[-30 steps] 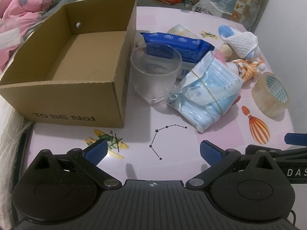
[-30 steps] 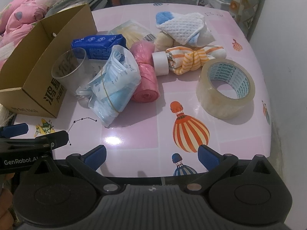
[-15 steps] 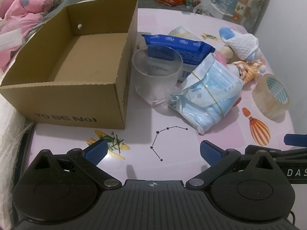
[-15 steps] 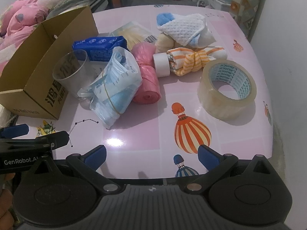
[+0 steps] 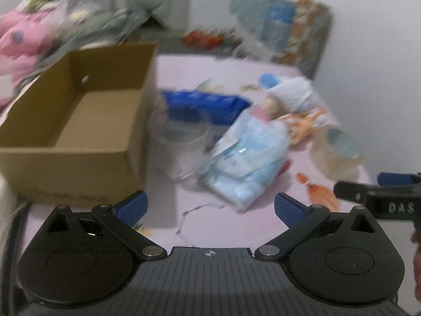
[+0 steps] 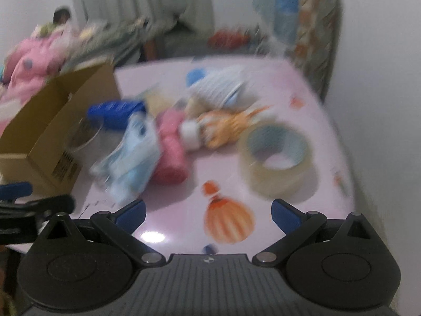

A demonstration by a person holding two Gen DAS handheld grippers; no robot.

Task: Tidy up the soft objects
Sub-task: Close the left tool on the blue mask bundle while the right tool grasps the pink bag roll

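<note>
Left wrist view is motion-blurred: left gripper [image 5: 210, 205] jaws wide apart, nothing between them, over bare pink table [image 5: 200, 79]. Open cardboard box [image 5: 79, 131] sits at left, print on its front unreadable. Clear cup [image 5: 181, 147] just beside the box; bag of blue face masks [image 5: 247, 163] leans next to the cup, blue wipes pack [image 5: 208, 102] behind both. Right gripper's side [image 5: 381, 197] pokes in at right edge, white letters "DAS" legible, rest cut off. Right wrist view, also blurred: right gripper [image 6: 208, 210] jaws wide, empty, above the balloon print [image 6: 229, 223]. Soft pile mid-table: pink roll [image 6: 171, 152] touching the masks, small white tape roll [image 6: 190, 134], orange striped cloth [image 6: 226, 126], white knit cloth [image 6: 218, 87]. Big clear tape roll [image 6: 276, 158] stands apart at right; its core print unreadable.
</note>
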